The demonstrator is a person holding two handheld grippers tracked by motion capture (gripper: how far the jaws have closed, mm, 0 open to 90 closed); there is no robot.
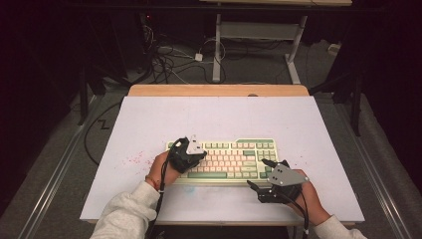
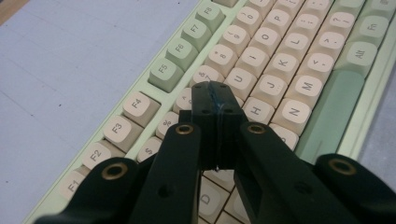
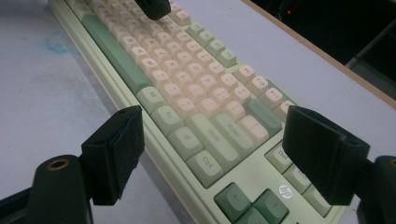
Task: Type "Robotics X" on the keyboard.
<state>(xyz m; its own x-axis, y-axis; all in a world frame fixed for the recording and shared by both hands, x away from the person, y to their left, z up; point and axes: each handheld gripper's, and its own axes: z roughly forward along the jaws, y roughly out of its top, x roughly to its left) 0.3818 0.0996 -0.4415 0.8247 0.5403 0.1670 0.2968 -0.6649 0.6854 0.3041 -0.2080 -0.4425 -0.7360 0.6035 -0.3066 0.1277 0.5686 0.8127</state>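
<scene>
Clenched, the left gripper (image 2: 218, 100) hovers over or perhaps touches the keyboard (image 1: 226, 162) keys; it should press straight down. Right gripper (image 3: 215, 154) waits released.
</scene>
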